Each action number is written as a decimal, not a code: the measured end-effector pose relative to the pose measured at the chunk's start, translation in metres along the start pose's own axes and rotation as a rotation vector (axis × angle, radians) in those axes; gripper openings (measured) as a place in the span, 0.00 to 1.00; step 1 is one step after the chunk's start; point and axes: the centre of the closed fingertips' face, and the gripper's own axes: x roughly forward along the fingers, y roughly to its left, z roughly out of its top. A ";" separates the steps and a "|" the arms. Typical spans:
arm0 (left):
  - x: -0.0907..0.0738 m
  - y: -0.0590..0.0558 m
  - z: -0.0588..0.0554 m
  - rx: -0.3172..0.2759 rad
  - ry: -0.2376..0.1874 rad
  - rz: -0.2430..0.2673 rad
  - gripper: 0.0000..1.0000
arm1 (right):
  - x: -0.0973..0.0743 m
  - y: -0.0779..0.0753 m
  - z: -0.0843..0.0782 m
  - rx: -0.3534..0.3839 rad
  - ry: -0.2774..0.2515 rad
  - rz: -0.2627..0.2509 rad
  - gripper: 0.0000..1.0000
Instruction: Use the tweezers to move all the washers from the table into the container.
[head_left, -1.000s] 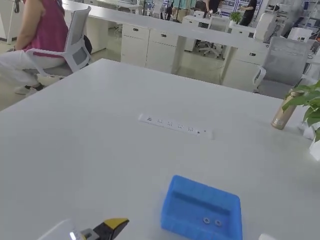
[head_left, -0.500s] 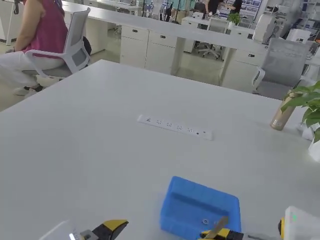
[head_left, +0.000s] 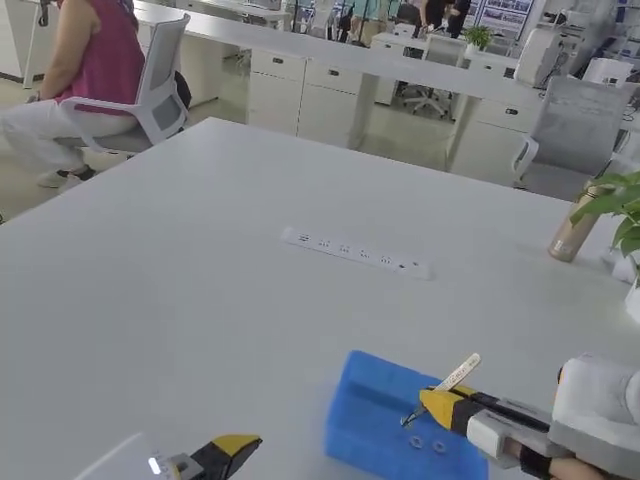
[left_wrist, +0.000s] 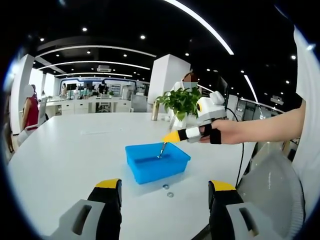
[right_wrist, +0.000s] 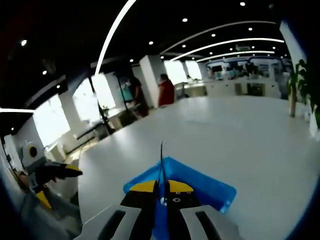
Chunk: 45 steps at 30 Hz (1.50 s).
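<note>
A blue container (head_left: 375, 400) sits near the table's front edge with two washers (head_left: 427, 443) inside it. My right gripper (head_left: 440, 405) hovers over its right half, shut on thin tweezers (head_left: 458, 374) whose tips point down into the box. Whether the tips hold a washer, I cannot tell. In the right gripper view the tweezers (right_wrist: 161, 167) stick out of the closed right gripper (right_wrist: 162, 187) above the container (right_wrist: 212, 190). The left gripper (left_wrist: 165, 197) is open and holds nothing. Two washers (left_wrist: 168, 190) lie on the table just before the container (left_wrist: 145, 170).
A white power strip (head_left: 355, 255) lies mid-table. A gold bottle (head_left: 573, 232) and a potted plant (head_left: 612, 200) stand at the right edge. A person sits on a chair (head_left: 160, 85) beyond the far left corner. The left gripper (head_left: 232, 450) stays at the bottom left.
The right gripper with the tweezers has come up from the bottom right over the container. The left gripper has stayed put.
</note>
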 end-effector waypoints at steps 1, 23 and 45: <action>0.000 0.000 0.000 -0.003 0.000 0.000 0.71 | 0.002 -0.003 -0.001 0.014 0.002 -0.008 0.03; 0.001 -0.002 -0.004 0.007 0.020 -0.009 0.70 | 0.024 -0.011 -0.024 -0.021 0.099 -0.030 0.03; 0.002 -0.004 -0.007 0.013 0.036 -0.020 0.68 | -0.022 0.075 0.010 -0.074 -0.106 0.195 0.03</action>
